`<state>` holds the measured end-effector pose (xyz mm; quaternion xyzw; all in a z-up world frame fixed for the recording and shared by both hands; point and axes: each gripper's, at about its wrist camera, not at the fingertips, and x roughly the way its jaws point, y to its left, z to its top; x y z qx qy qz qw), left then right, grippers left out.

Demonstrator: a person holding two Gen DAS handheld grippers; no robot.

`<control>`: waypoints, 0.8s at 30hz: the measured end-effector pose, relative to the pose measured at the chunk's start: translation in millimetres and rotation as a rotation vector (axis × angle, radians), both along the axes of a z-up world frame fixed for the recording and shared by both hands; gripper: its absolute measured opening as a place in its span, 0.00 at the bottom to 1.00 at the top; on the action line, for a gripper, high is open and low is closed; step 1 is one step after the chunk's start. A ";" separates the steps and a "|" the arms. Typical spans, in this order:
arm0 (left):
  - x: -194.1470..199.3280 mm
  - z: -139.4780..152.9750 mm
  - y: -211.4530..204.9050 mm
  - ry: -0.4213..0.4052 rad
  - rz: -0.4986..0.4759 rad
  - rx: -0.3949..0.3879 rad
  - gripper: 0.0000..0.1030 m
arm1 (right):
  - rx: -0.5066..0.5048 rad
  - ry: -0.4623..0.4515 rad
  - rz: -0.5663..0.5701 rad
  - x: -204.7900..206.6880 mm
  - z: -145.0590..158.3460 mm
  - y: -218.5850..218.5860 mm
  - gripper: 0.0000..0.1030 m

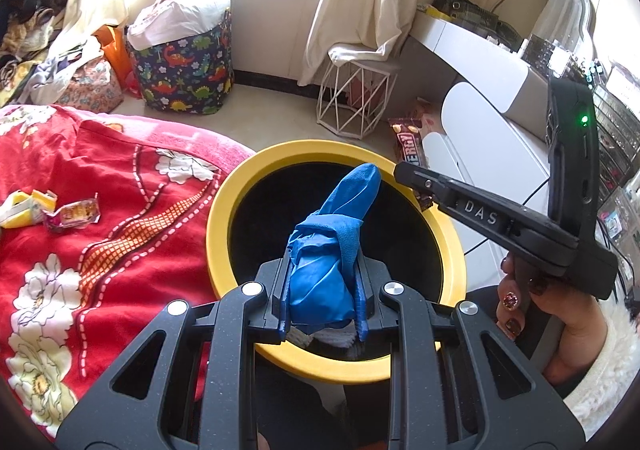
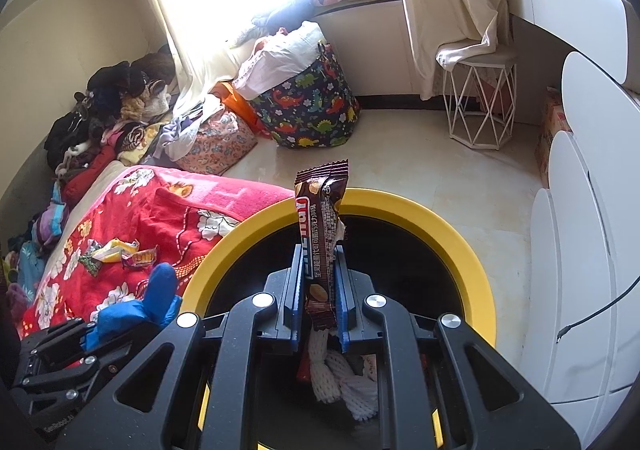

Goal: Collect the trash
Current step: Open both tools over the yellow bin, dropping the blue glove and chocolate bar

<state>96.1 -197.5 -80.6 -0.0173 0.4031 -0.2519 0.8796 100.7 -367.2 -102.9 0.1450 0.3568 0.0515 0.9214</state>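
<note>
My left gripper is shut on a crumpled blue glove, held over the black mouth of a yellow-rimmed bin. My right gripper is shut on a brown snack-bar wrapper that stands upright above the same bin. White foam netting lies inside the bin. In the left wrist view the right gripper reaches in from the right, held by a hand. Several loose wrappers lie on the red flowered blanket. The blue glove shows at lower left in the right wrist view.
A dinosaur-print basket full of bags stands by the window. A white wire stool is beside the curtain. A white dresser runs along the right. Clothes are piled at the far left.
</note>
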 end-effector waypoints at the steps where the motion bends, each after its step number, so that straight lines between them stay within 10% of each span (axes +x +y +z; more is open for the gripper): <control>1: 0.9 -2.0 -1.4 0.004 -0.002 0.004 0.17 | 0.001 0.000 0.000 0.0 0.0 0.0 0.13; 12: 13.3 -14.6 -15.9 0.039 -0.021 0.036 0.17 | 0.044 0.010 -0.002 -0.7 -4.8 -5.4 0.15; 17: 19.1 -18.2 -14.8 0.052 -0.008 0.033 0.18 | 0.068 0.022 -0.022 -0.7 -7.6 -10.2 0.32; 24: 19.0 -15.0 2.2 0.036 0.049 -0.002 0.83 | 0.067 0.013 -0.034 -1.5 -6.2 -11.7 0.40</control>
